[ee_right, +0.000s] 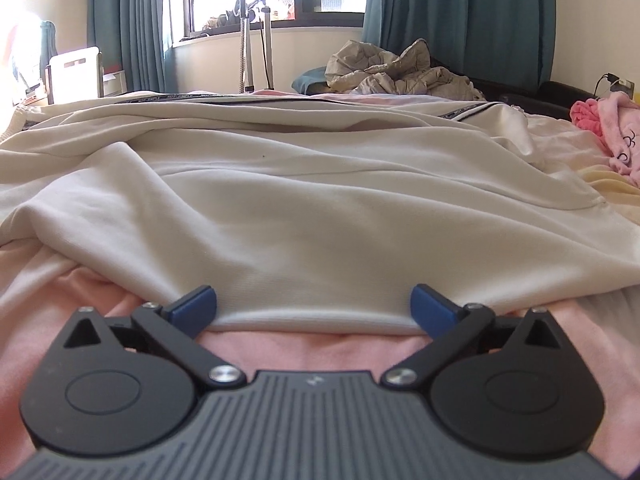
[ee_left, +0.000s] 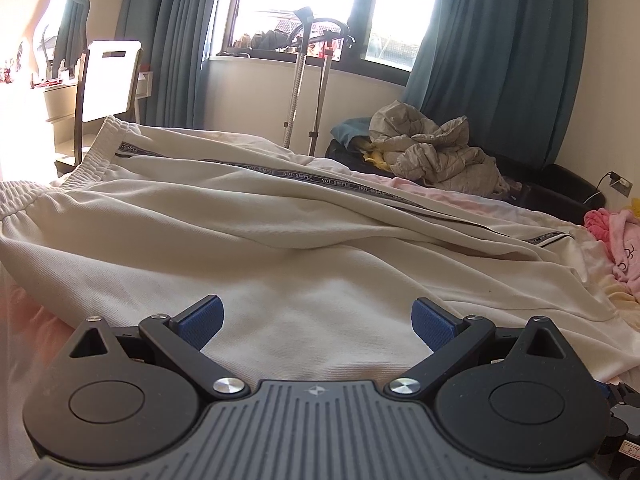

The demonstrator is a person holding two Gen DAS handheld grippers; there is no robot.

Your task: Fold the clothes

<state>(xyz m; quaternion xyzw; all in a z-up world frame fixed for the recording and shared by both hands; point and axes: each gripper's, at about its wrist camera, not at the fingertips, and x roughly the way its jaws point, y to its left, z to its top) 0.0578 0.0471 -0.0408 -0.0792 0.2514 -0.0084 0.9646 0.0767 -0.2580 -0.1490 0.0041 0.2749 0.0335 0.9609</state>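
**Both grippers spread wide at the near edge of one cream garment**

Two grippers are in use, one in each hand, and each has two blue pads. On the left gripper [ee_left: 318,322] the jaws stand wide apart with nothing pressed between them; only flat cloth lies under the gap. On the right gripper [ee_right: 313,312] the jaws are also spread as wide as they go, and the pads do not press on anything.

One pair of cream trousers [ee_left: 248,216] lies spread across the bed. It carries two dark printed stripes [ee_left: 320,179], and its gathered elastic waistband [ee_left: 100,148] lies at the far left in the left wrist view. In this view the garment fills the space directly before and under the left gripper, so the pads are above its cloth.

In the right wrist view the hem of the trousers [ee_right: 312,322] runs across from one pad to the other, just at the fingertips. Behind this hem, closer to the camera, one pink sheet [ee_right: 312,346] is uncovered.

Further away there is one crumpled beige quilt [ee_left: 436,152], one pink plush cloth [ee_left: 616,236] at the right edge, one window [ee_left: 308,4] with teal curtains [ee_left: 496,44] on both sides, and one white chair [ee_left: 110,80].
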